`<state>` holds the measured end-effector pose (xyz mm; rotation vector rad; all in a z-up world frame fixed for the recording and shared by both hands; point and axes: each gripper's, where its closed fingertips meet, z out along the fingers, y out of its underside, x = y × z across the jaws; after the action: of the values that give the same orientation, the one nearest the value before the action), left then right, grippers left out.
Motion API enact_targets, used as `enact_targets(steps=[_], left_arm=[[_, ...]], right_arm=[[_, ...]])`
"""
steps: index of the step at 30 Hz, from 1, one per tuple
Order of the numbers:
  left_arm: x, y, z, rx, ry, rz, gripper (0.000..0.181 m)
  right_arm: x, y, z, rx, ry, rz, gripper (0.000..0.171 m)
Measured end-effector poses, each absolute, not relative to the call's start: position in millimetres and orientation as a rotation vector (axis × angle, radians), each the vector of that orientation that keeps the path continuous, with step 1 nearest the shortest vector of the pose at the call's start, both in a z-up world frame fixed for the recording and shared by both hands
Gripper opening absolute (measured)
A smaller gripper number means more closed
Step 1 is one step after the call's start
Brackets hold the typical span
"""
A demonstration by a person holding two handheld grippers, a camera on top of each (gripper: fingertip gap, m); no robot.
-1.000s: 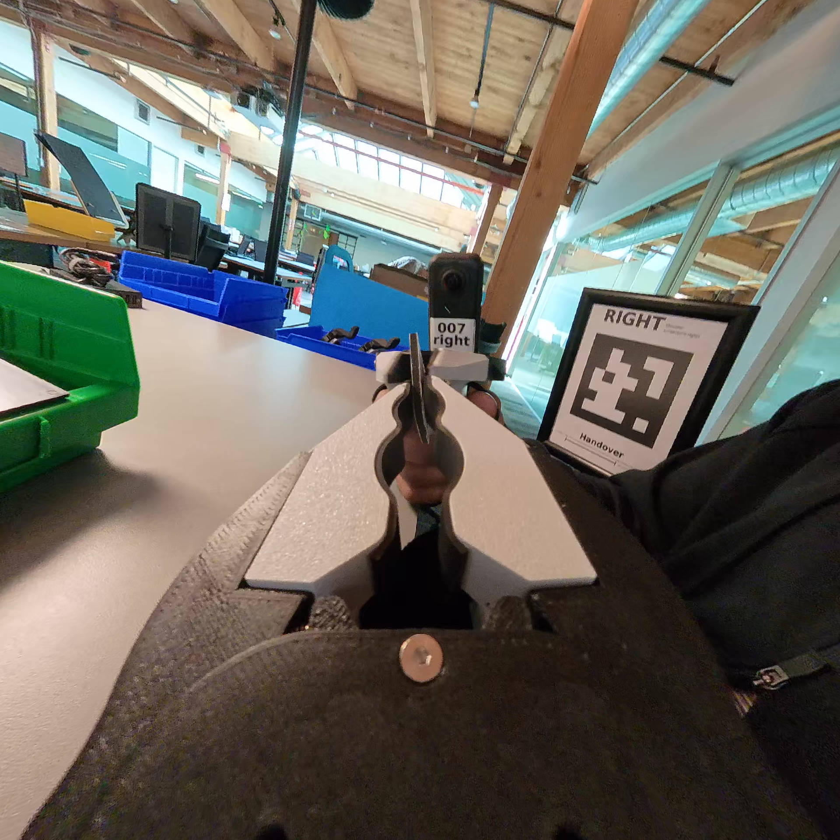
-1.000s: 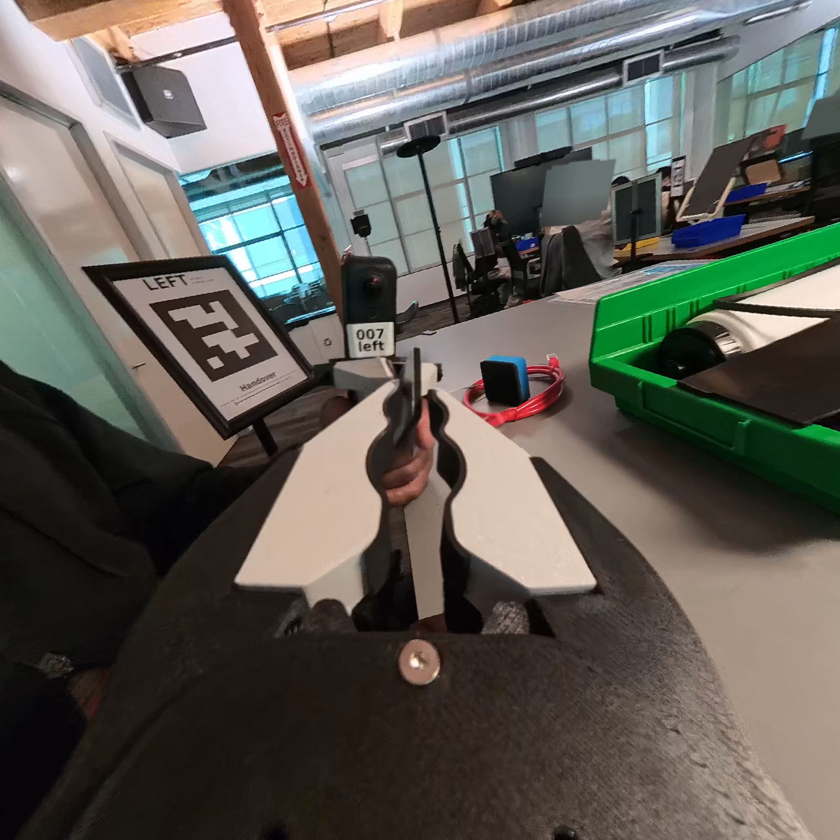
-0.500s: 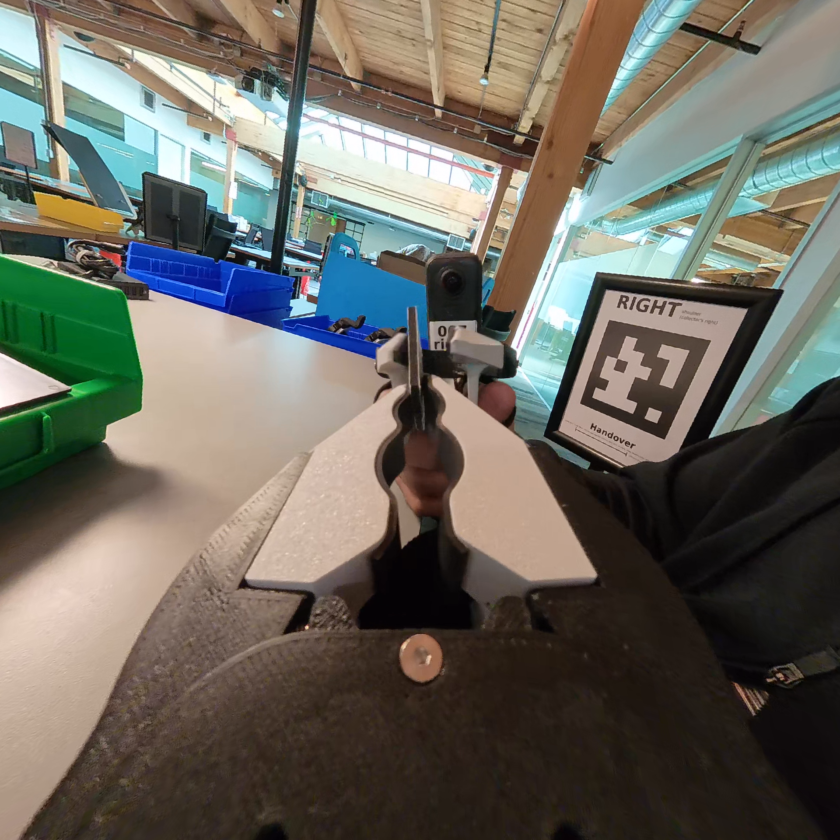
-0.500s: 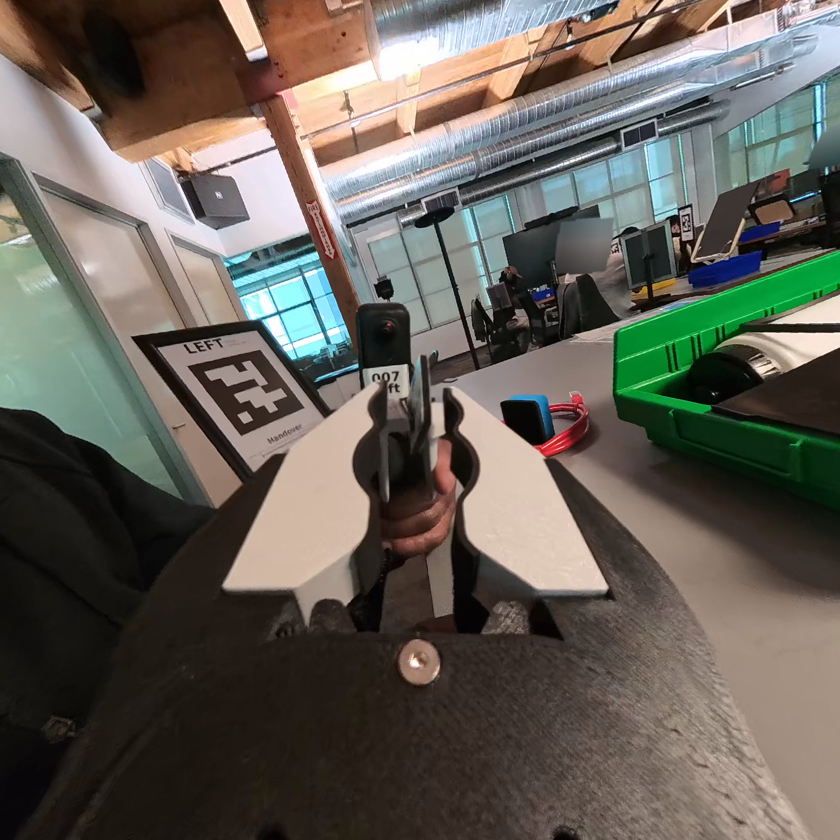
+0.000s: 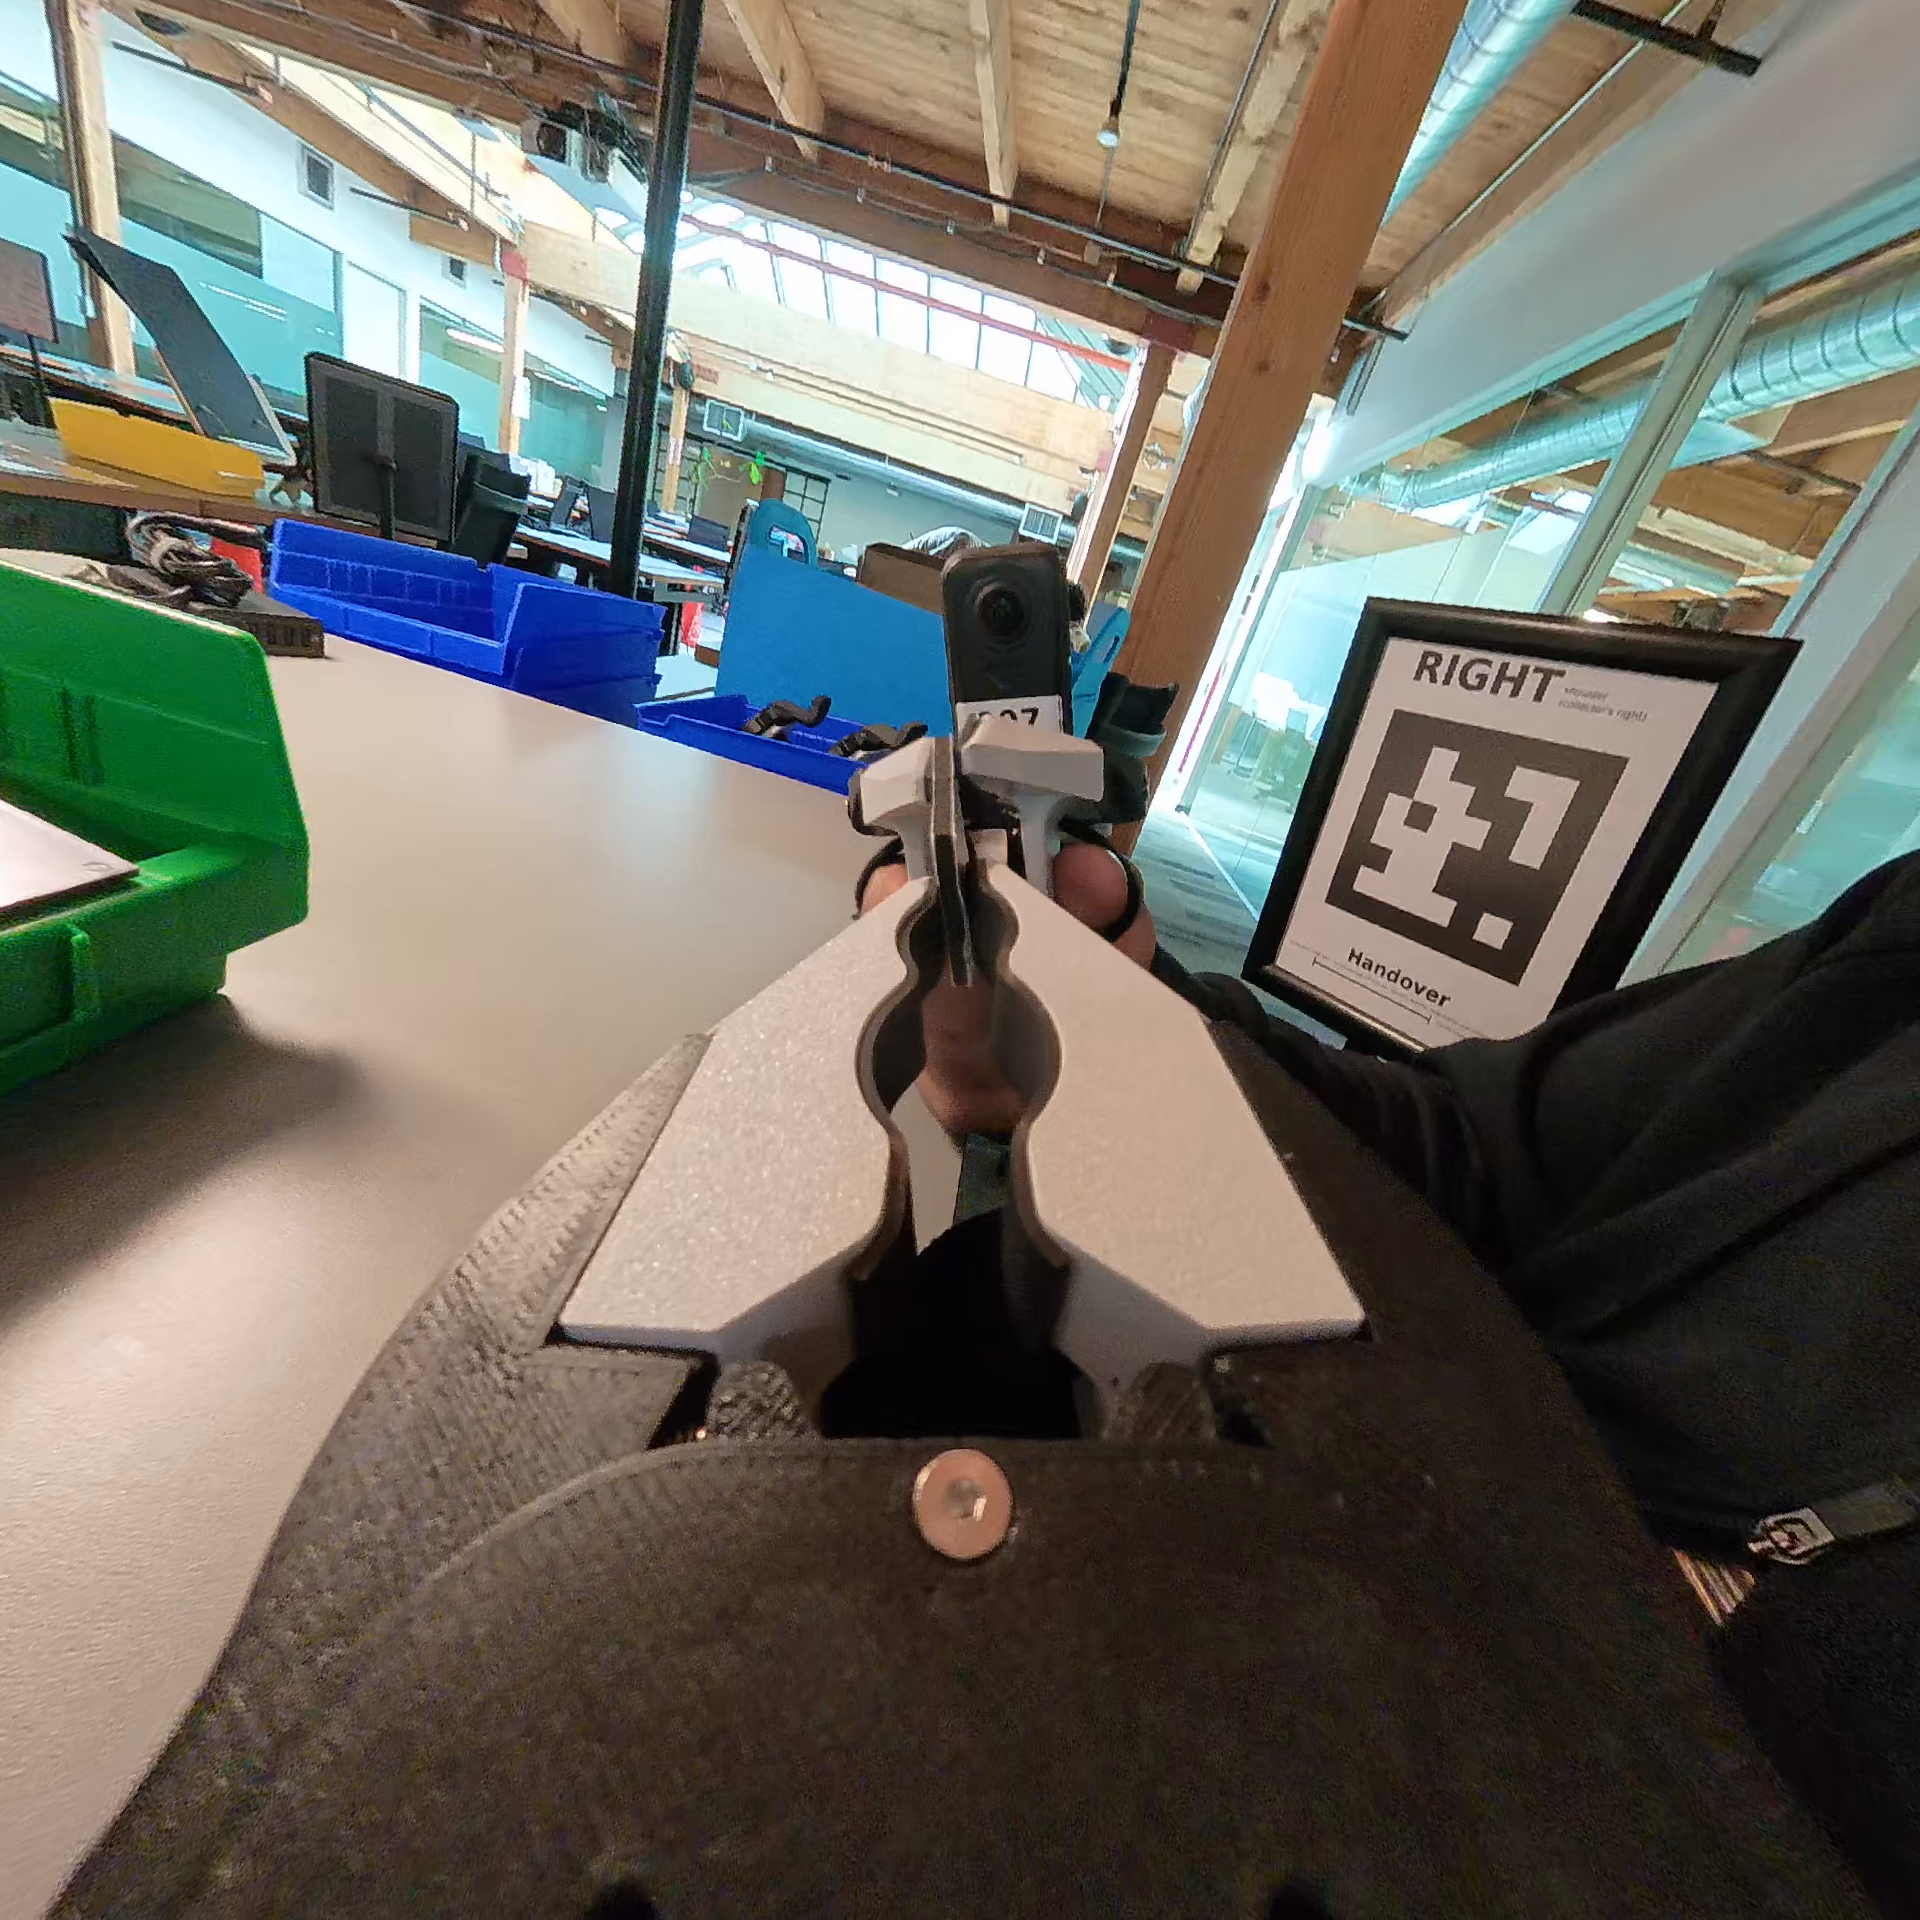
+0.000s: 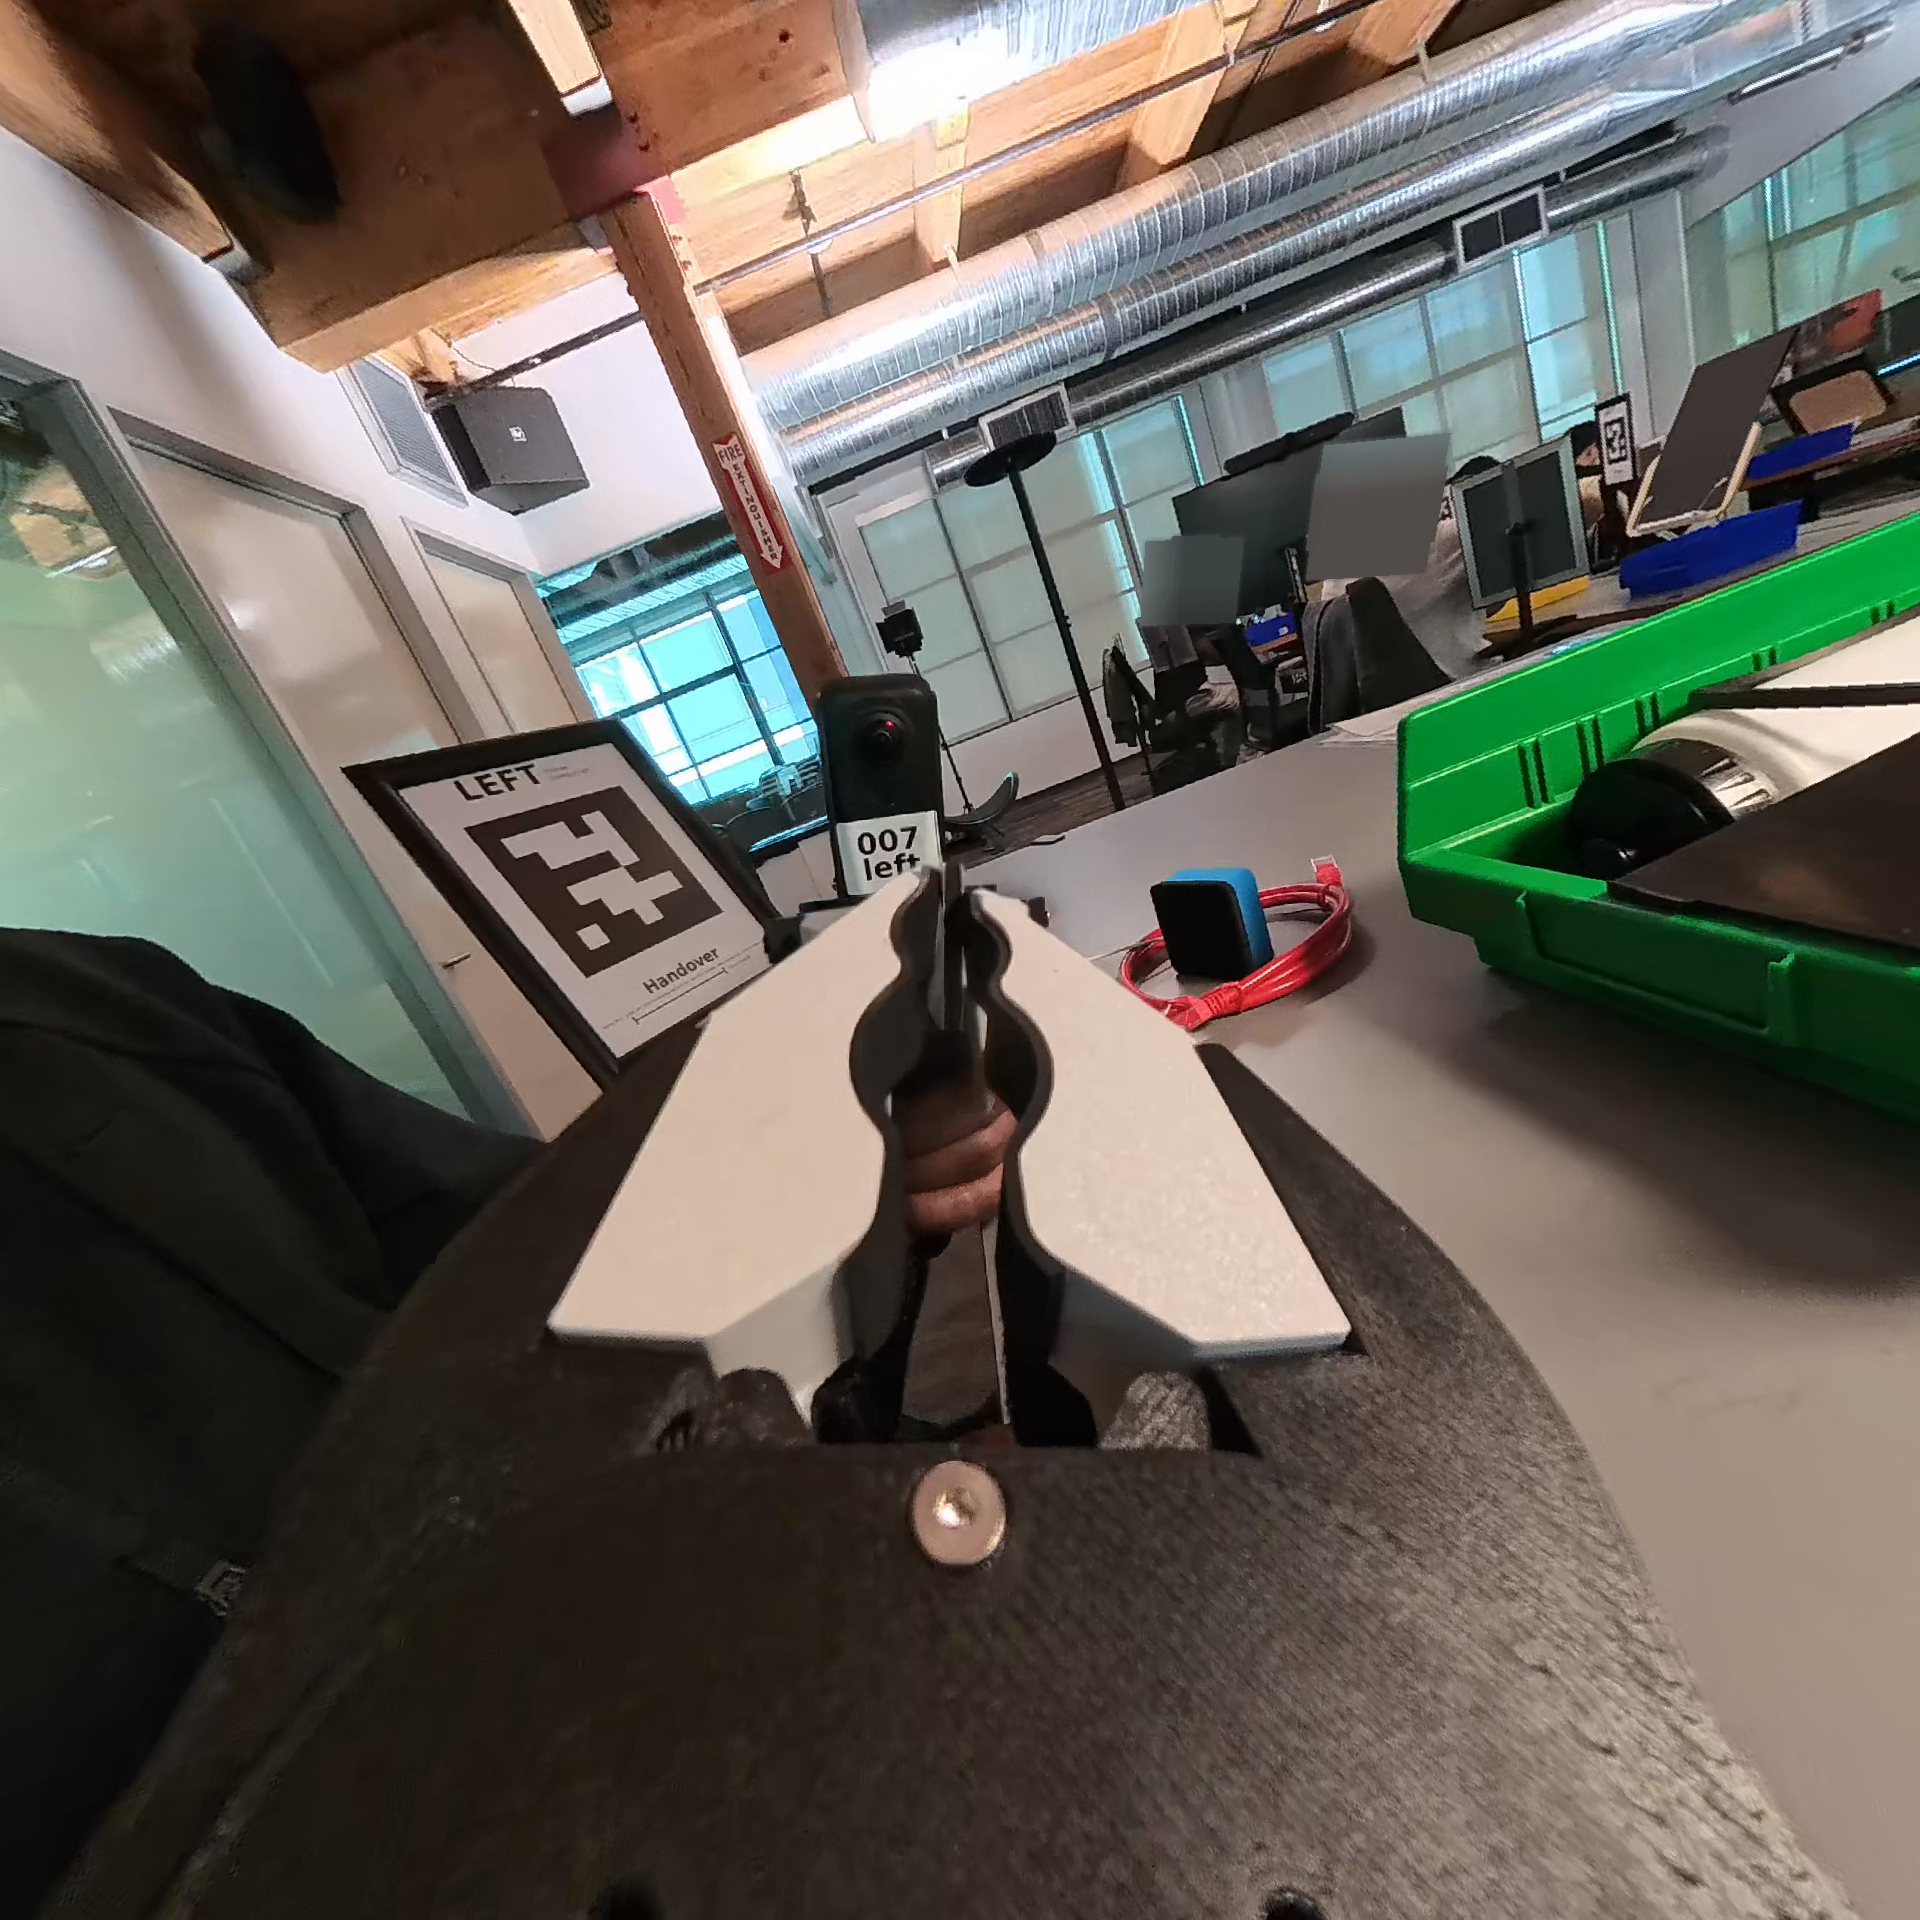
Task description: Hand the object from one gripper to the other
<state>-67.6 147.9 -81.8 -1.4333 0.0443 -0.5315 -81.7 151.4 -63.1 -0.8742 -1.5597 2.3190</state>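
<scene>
**A:** Entry: status of the handover?

**B:** Mid-transfer, by my reading. The thin dark plate [image 5: 948,831] is held in the air above the counter [image 5: 468,935], edge-on to both cameras, upright, touching nothing else.

**A:** Left claw [image 5: 951,920]?

**B:** Closed down to the plate's thickness. The plate's lower part sits pinched between the tips and the rest stands up beyond them.

**A:** Right claw [image 6: 951,904]?

**B:** Its own view shows the fingers drawn nearly together, with a thin sliver of plate in the slot at the tips. The left wrist view shows it head-on, with a grey finger on each side of the plate's upper part and hardly any gap. I read that as gripping, though firm contact on the far side cannot be confirmed.

**A:** So both have it?

**B:** Appears so. The claws meet tip to tip, nearly in line. A hand [image 5: 1091,894] is visible behind the right claw.

**A:** Done versus left?

**B:** Done: the claws are brought together and the plate is shared. Left: one claw must open and back away so the other carries the plate alone. Giver and receiver cannot be told from this moment.

**A:** Surroundings?

**B:** A green bin [image 5: 156,748] sits well off to the side. A red cable [image 6: 1299,956] is coiled round a blue-and-black block [image 6: 1210,920]. None of them is near the claws.
</scene>
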Motion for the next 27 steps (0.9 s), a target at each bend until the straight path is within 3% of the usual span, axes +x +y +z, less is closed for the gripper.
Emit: enact_targets(steps=[5,10,13,20,22,23,27], left_arm=[[-76,144,-74,-1.374,0.008,-0.538,0.005],[-77,144,-74,-1.373,-0.001,-0.550,0.004],[-73,145,-77,-1.390,0.018,-0.555,0.004],[-77,147,-78,-1.400,-0.015,-0.551,0.024],[-77,147,-78,-1.404,-0.011,-0.553,0.020],[-76,147,-78,-1.403,-0.005,-0.552,0.009],[-71,147,-79,-1.411,0.028,-0.549,0.004]], right_arm=[[-82,146,-68,-0.884,-1.618,2.292,0.005],[-83,144,-70,-0.886,-1.635,2.288,0.029],[-85,144,-71,-0.905,-1.639,2.280,0.007],[-85,155,-64,-0.915,-1.543,2.358,0.005],[-85,154,-64,-0.909,-1.549,2.356,0.006],[-84,152,-64,-0.901,-1.560,2.349,0.005],[-85,148,-66,-0.896,-1.587,2.315,0.034]])
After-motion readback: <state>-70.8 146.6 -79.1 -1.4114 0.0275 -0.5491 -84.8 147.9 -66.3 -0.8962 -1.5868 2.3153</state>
